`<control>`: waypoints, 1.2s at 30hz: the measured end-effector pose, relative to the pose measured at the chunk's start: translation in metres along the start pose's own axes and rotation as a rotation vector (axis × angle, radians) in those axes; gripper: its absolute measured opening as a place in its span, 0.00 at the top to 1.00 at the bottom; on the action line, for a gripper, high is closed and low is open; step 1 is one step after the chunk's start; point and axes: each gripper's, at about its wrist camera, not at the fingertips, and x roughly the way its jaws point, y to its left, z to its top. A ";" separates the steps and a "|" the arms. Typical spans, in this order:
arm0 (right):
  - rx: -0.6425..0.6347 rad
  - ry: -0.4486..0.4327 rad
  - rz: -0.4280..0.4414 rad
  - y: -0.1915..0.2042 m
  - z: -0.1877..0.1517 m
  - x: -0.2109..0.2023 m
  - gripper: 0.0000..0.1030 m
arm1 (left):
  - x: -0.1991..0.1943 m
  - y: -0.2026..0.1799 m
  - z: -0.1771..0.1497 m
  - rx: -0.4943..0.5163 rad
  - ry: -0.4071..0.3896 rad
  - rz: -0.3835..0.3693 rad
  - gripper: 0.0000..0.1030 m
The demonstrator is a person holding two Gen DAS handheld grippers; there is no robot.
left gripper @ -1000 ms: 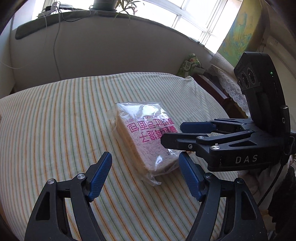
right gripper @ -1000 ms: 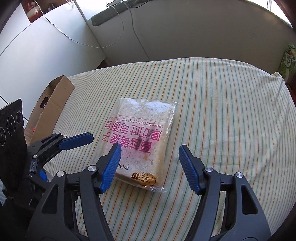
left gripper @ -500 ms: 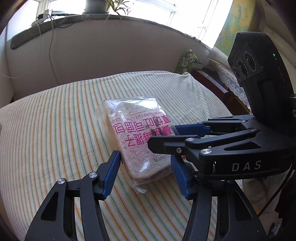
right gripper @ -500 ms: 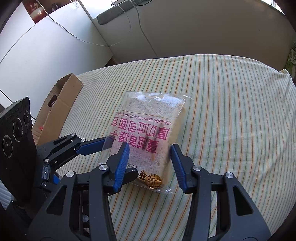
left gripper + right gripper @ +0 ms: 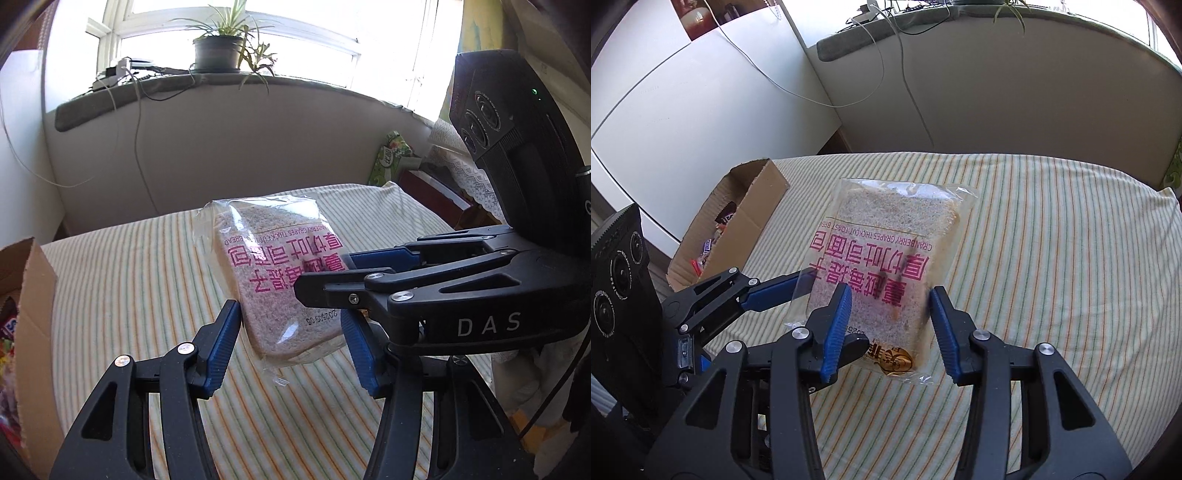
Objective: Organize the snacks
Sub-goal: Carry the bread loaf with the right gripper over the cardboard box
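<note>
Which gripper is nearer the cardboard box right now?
Left. The left gripper holds the bread packet's box-side edge; the right gripper grips farther from the cardboard box.

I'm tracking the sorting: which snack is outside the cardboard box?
The bread bag, clear with pink lettering, gripped by both the left gripper and right gripper over the striped cloth. The other wrapped snacks lie inside the cardboard box.

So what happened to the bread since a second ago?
Both tongs, left and right, closed on the bag of bread and lifted it off the striped cloth; its far end now tilts up. The cardboard box stayed where it was.
</note>
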 end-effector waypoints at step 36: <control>-0.281 -0.007 0.151 0.191 0.069 0.066 0.55 | -0.103 0.135 -0.028 -0.192 -0.216 0.303 0.46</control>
